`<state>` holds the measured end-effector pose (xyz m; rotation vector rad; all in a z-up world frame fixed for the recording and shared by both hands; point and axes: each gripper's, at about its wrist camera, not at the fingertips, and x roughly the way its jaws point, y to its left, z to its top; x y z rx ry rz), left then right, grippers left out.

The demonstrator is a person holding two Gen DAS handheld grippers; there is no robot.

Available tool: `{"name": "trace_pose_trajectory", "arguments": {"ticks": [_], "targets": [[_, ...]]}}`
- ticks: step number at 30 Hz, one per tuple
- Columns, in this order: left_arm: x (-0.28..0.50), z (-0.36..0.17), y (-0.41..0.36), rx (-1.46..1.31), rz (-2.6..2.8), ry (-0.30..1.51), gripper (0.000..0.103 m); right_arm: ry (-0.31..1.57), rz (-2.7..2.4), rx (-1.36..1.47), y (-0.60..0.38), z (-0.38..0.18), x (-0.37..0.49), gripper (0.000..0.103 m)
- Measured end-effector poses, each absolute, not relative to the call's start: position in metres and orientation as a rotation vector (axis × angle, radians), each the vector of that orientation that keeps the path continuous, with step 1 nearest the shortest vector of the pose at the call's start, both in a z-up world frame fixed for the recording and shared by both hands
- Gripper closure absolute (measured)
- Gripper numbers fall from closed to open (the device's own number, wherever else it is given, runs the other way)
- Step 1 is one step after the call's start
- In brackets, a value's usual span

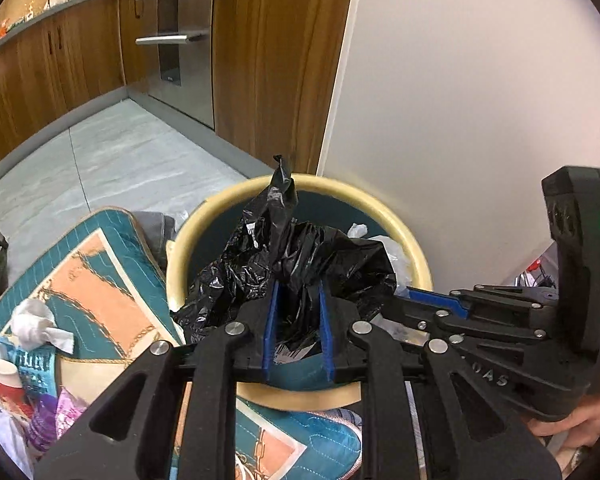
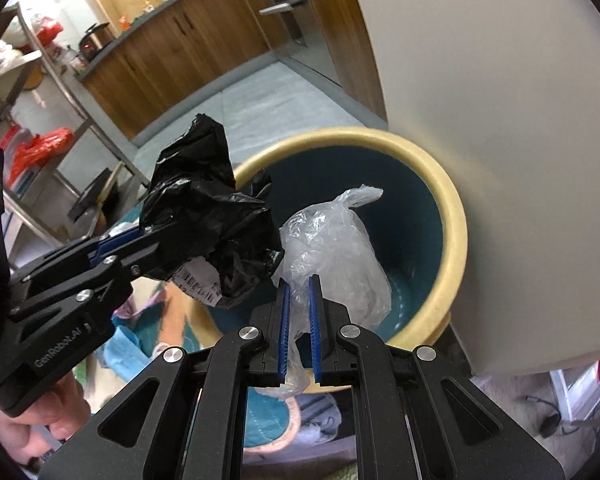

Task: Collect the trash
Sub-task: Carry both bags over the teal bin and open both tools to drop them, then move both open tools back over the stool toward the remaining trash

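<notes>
A teal bin with a cream rim (image 1: 396, 216) (image 2: 452, 208) stands against a white wall. My left gripper (image 1: 298, 292) is shut on a crumpled black plastic bag (image 1: 300, 256) held over the bin's mouth; it also shows in the right wrist view (image 2: 204, 208), gripped by the left gripper (image 2: 148, 240). My right gripper (image 2: 298, 284) is shut on a clear plastic bag (image 2: 332, 248) held over the bin's inside. The right gripper shows at the right of the left wrist view (image 1: 432, 296). More trash lies on the patterned cloth (image 1: 100, 280): a white tissue (image 1: 36, 324) and wrappers (image 1: 32, 372).
Wooden kitchen cabinets (image 1: 80, 52) and an oven (image 1: 180, 40) line the far side of a grey tiled floor (image 1: 120, 156). A metal shelf rack (image 2: 60, 92) with red bags stands at the left in the right wrist view. The white wall (image 1: 480, 100) is right behind the bin.
</notes>
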<state>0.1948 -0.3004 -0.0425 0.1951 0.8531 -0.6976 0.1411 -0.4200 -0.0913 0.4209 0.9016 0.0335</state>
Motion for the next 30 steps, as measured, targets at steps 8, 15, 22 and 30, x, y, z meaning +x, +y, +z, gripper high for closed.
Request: {"name": "trace_pose_trajectory", "arguments": {"ticks": [8, 15, 22, 30], "targets": [[0.201, -0.058, -0.295, 0.171, -0.676, 0.895, 0.059, 0.941, 0.023, 0.461, -0.424, -0.103, 0.146, 0.087], [0.201, -0.044, -0.278, 0.126, -0.652, 0.851, 0.038, 0.907, 0.000, 0.474, -0.431, -0.098, 0.139, 0.072], [0.200, -0.038, -0.254, 0.107, -0.608, 0.834, 0.028, 0.896, -0.012, 0.477, -0.432, -0.096, 0.137, 0.068], [0.190, -0.021, -0.223, 0.119, -0.548, 0.777, 0.012, 0.882, 0.003, 0.478, -0.425, -0.091, 0.138, 0.046]]}}
